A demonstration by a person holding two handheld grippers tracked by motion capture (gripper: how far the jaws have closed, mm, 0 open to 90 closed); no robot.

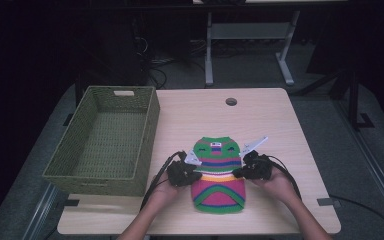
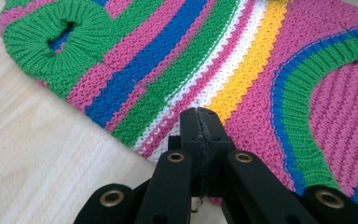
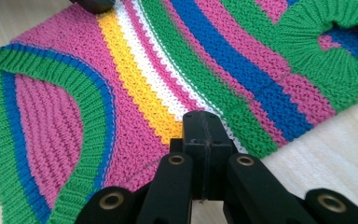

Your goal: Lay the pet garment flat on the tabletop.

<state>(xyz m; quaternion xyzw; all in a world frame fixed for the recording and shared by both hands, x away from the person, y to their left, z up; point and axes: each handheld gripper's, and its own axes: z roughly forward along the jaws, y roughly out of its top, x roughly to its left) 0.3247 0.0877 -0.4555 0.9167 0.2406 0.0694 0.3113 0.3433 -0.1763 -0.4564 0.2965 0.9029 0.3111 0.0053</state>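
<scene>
- Striped knitted garment point(image 1: 218, 175) — one, flat on the wooden table point(image 1: 280, 130), near the person's edge, right of the basket; bands of green, pink, blue, white and yellow.
- Armholes — two, each ringed with green ribbing point(image 2: 42, 42), one per gripper view point(image 3: 340, 42).
- Grippers — two. Left gripper point(image 1: 192, 175) at the garment's left edge, right gripper point(image 1: 240, 172) at its right edge, facing each other across the yellow stripe.
- Left gripper point(image 2: 200, 114): jaws pressed fully together, tips over the knit's edge by the white and pink bands; fabric pinched or not — cannot tell.
- Right gripper point(image 3: 204, 116): jaws likewise fully together, tips at the edge beside the yellow and white stripes; hold on the knit not discernible.
- Woven green basket point(image 1: 145, 125) — one, on the table's left side, well apart from the garment; bare bottom, nothing inside.
- Round hole point(image 1: 231, 101) in the tabletop — one, at the far edge.
</scene>
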